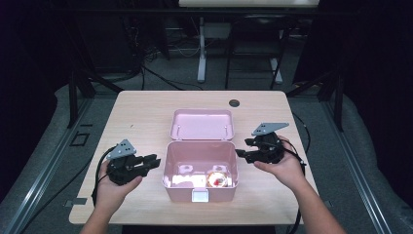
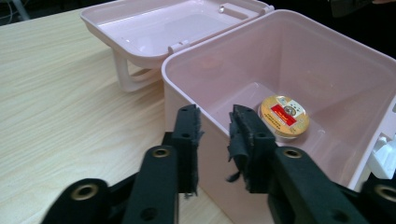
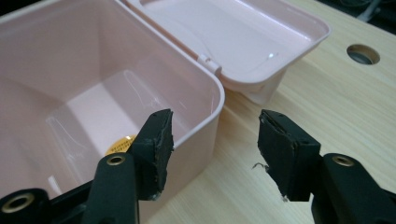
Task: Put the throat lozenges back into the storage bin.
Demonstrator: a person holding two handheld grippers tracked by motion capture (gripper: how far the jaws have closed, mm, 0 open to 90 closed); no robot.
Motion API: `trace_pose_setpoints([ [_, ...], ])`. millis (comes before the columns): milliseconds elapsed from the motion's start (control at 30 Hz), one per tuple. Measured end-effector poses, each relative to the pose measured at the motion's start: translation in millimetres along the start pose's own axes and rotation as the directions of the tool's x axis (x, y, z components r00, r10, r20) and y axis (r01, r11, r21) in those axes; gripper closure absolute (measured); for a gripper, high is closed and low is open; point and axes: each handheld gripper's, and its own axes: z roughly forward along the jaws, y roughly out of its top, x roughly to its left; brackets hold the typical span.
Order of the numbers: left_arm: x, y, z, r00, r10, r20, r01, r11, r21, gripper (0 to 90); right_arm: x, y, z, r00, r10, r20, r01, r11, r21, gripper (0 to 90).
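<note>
Flanking the open pink box (image 1: 201,165) at mid-table, my left gripper (image 2: 212,135) has its jaws narrowly apart on nothing and my right gripper (image 3: 212,140) gapes wide beside the wall; thin stiff plastic, likely light and slick, best gripped at the rim; the round tin (image 2: 285,116) lies inside, its label unreadable; the front latch is cut off.

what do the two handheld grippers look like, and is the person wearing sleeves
Both the left gripper and the right gripper are black, each with a grey three-cornered plate on top and a black cable trailing back. Their jaws carry worn black pads and brass-coloured rivets. The forearms are bare, no sleeves.
</note>
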Motion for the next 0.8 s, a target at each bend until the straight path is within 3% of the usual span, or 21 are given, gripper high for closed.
trace_pose_setpoints([
  [67,-2.4,-0.6,2.6,0.9999,0.013,0.004,-0.013,0.9999,0.001,81.5,-0.9,0.2,0.5,0.9999,0.01,-0.011,-0.01,1.0,-0.003,43.9],
  [300,-9.7,-0.8,9.2,0.9994,0.028,0.022,-0.028,0.9996,0.0,88.7,-1.5,2.7,1.9,0.9993,0.029,0.025,-0.028,0.999,-0.029,45.5],
  [467,-11.3,-1.9,12.2,0.999,0.02,0.039,-0.02,0.9998,-0.003,89.5,-2.4,6.0,6.8,0.9978,0.046,0.047,-0.043,0.997,-0.064,46.5],
  [800,-13.1,-5.0,18.6,0.9987,0.022,0.045,-0.022,0.9997,-0.013,89.7,-9.9,14.1,21.5,0.9887,0.125,0.083,-0.121,0.991,-0.055,47.9],
])
